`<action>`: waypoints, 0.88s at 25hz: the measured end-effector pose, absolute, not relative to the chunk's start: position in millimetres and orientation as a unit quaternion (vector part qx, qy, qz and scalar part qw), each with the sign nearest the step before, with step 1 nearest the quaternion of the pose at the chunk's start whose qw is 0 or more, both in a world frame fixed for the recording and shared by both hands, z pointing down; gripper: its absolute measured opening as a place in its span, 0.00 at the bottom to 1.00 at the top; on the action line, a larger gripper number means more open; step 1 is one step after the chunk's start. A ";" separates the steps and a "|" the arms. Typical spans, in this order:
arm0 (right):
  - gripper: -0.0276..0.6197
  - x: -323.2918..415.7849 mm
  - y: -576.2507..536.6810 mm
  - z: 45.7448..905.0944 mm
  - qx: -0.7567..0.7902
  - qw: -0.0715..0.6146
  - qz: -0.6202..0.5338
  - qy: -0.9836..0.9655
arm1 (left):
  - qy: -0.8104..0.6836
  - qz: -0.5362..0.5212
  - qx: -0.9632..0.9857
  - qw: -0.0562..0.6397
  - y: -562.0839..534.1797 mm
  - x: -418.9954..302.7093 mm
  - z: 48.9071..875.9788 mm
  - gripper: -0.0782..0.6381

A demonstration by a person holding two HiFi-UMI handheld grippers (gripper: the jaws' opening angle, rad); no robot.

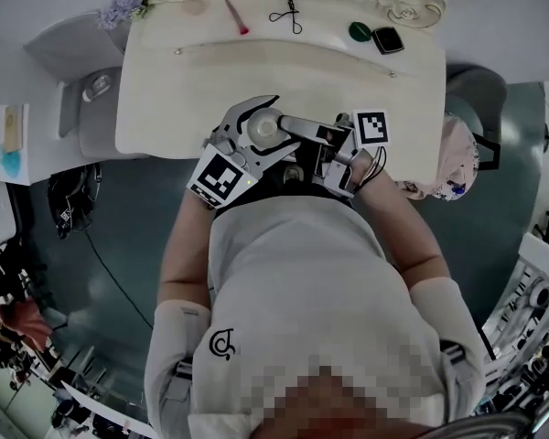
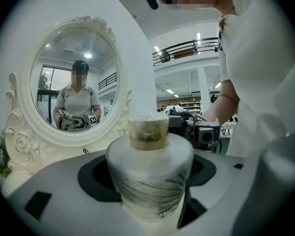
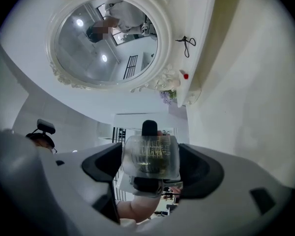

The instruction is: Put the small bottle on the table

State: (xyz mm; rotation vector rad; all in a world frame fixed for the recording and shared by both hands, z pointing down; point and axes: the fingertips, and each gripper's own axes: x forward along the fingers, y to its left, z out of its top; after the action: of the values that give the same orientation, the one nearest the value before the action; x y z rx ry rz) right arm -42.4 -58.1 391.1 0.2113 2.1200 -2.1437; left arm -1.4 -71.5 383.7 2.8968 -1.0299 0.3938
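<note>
A small frosted white bottle (image 1: 264, 128) with a gold neck and a clear cap (image 2: 148, 127) is held in the air just past the front edge of the white dressing table (image 1: 165, 99). My left gripper (image 1: 256, 131) is shut on the bottle's body (image 2: 150, 181). My right gripper (image 1: 291, 126) reaches in from the right and is shut on the clear cap (image 3: 150, 154). In the left gripper view the bottle stands upright between the jaws. The right gripper (image 2: 199, 132) shows close behind the cap.
On the far side of the table lie a pink brush (image 1: 237, 16), a black eyelash curler (image 1: 287, 13), a green disc (image 1: 360, 32) and a black compact (image 1: 387, 39). An ornate oval mirror (image 2: 73, 77) stands at the back. A grey chair (image 1: 91, 108) stands to the left.
</note>
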 end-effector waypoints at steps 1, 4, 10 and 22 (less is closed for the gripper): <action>0.60 -43.4 -61.9 394.1 0.066 0.064 -0.709 0.700 | -0.326 0.127 0.937 0.021 -74.9 -2.2 386.9 0.60; 0.60 -45.3 -72.9 405.2 0.052 0.077 -0.708 0.700 | -0.305 0.126 0.944 0.021 -84.2 -3.3 398.3 0.60; 0.61 -53.6 -92.3 438.7 0.025 0.091 -0.713 0.694 | -0.269 0.138 0.953 0.032 -101.0 -11.0 432.3 0.60; 0.62 -55.3 -115.0 501.9 -0.097 0.020 -0.682 0.724 | -0.252 0.171 0.951 0.060 -113.9 -27.5 502.5 0.60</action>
State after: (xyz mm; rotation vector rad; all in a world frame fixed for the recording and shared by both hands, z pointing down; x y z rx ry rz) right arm -55.3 -115.0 501.9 -0.3023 2.2475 -2.1174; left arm -27.5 -113.9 502.5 2.8784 -0.7615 0.5178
